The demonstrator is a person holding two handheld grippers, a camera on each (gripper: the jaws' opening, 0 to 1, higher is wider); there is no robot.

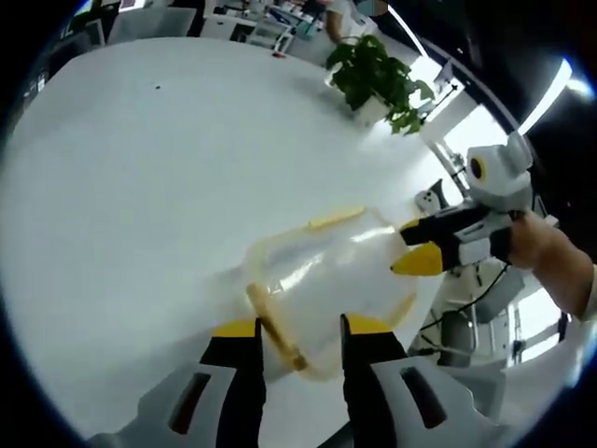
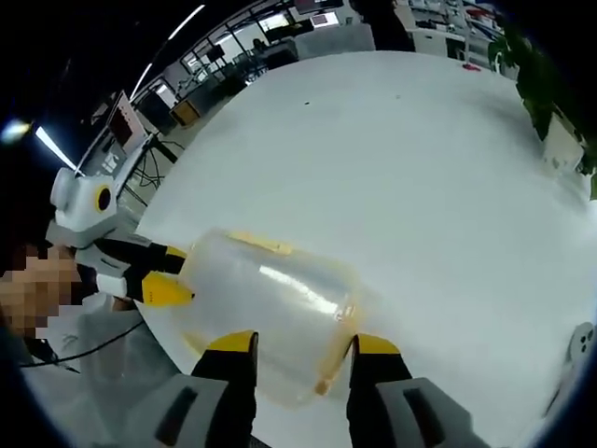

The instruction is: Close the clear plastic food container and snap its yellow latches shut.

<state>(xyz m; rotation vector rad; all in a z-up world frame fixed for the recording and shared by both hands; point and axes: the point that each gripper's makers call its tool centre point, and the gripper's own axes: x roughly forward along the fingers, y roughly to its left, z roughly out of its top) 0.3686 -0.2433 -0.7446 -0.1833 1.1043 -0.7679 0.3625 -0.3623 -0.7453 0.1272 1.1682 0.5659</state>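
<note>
Left gripper view: container on tabletop, left tool jaws apart astride its yellow latch; right tool, prob. bracing, grip unclear.

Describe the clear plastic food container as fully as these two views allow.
The clear plastic food container is a translucent, rounded box with yellow latches along its edges. It sits at the white table's near edge. The left gripper and right gripper each straddle one end, jaws apart. Whether the lid is fully seated is unclear.
</note>
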